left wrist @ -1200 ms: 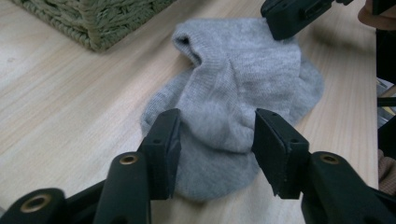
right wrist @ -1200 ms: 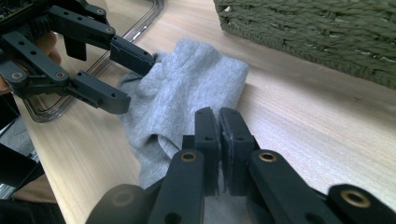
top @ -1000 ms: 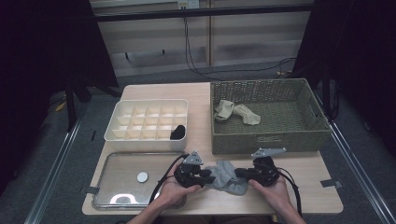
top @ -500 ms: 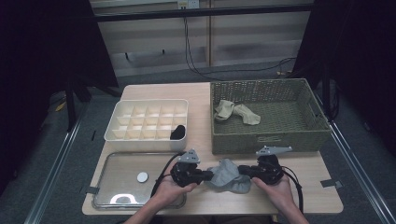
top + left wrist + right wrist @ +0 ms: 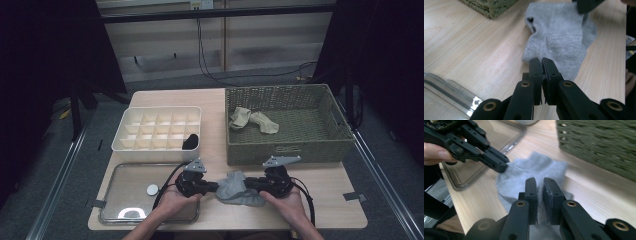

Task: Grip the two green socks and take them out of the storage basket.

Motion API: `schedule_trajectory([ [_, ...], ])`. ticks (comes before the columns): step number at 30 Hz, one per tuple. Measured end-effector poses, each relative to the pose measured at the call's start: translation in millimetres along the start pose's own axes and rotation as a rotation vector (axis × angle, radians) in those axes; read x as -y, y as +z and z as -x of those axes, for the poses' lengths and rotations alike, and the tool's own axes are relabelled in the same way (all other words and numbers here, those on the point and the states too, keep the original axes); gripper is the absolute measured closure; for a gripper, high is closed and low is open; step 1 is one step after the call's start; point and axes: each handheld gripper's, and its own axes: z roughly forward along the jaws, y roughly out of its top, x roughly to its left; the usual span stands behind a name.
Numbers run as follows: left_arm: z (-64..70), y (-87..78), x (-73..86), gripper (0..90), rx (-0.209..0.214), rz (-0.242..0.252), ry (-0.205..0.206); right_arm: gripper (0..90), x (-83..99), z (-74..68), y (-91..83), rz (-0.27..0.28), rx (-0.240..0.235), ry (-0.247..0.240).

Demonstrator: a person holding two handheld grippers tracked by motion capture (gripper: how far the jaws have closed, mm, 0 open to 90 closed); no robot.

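A grey sock (image 5: 239,189) lies flat on the wooden table (image 5: 320,190) near its front edge, between my two grippers. My left gripper (image 5: 216,187) is shut on the sock's left edge; the left gripper view shows its jaws (image 5: 542,65) pinched on the grey sock (image 5: 559,37). My right gripper (image 5: 251,184) is shut on the sock's right end, and the right gripper view shows grey sock (image 5: 529,173) cloth squeezed between the jaws (image 5: 539,187). The left gripper (image 5: 499,162) also shows there, holding the far edge.
A woven basket (image 5: 287,145) at the back right holds two beige socks (image 5: 252,120). A white divided box (image 5: 157,132) at the back left has a black item (image 5: 190,142) in one cell. A clear tray (image 5: 130,192) with a small white disc (image 5: 152,189) lies front left.
Both grippers have moved slightly apart and lower toward the table, and the grey sock between them is now spread flatter.
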Motion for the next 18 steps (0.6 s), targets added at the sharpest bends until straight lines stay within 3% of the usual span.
schedule_trajectory([
  [7,0.4,-2.6,-0.3,86.6,0.008,-0.009,-0.001,85.2,1.1,-16.4,27.9,-0.067,-0.042,-0.042],
  [11,0.2,-3.5,0.6,86.5,0.006,-0.004,0.004,86.0,5.0,-17.3,42.7,-0.098,-0.056,-0.052],
  [13,2.0,-3.2,0.8,86.5,0.009,0.004,0.012,85.5,6.3,-17.0,43.8,-0.092,-0.064,-0.048],
  [18,2.7,-0.9,2.7,86.5,-0.007,-0.029,0.015,79.9,7.3,-19.7,38.7,-0.08,-0.073,-0.049],
])
